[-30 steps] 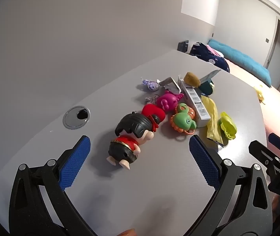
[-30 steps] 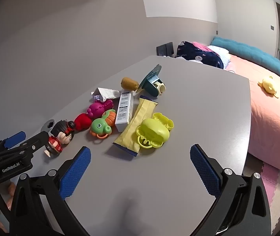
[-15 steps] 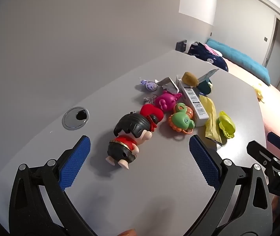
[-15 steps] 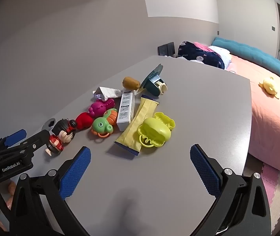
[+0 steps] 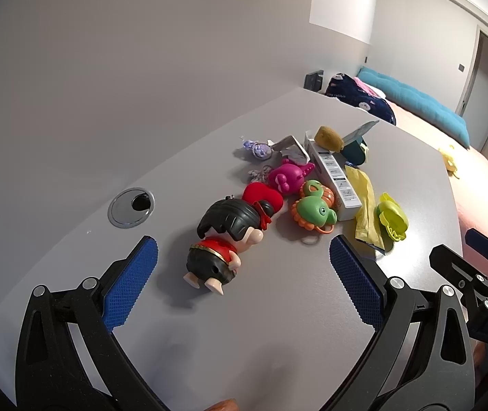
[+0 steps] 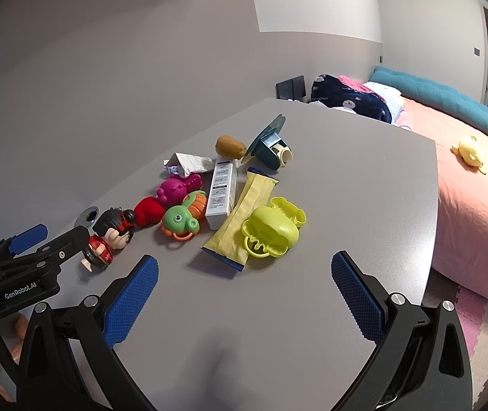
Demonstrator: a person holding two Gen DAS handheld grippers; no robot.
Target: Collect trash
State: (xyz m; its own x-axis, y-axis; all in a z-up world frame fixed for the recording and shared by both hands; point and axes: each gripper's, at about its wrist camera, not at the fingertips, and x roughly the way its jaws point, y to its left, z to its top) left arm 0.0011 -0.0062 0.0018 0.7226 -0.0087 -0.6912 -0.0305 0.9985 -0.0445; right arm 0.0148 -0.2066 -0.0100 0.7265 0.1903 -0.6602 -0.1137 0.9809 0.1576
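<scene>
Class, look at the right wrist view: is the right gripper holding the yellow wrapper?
No. The right gripper is open and empty, while the yellow wrapper lies on the table beyond it.

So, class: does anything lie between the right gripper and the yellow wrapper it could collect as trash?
Nothing visible does. The right gripper is open over bare table, and the near end of the yellow wrapper faces it. The lime green toy touches the wrapper's right side, not the approach.

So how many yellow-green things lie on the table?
2: the yellow wrapper lies flat beside the white box; the lime plastic toy rests against the wrapper's right edge. Others may be hidden.
</scene>
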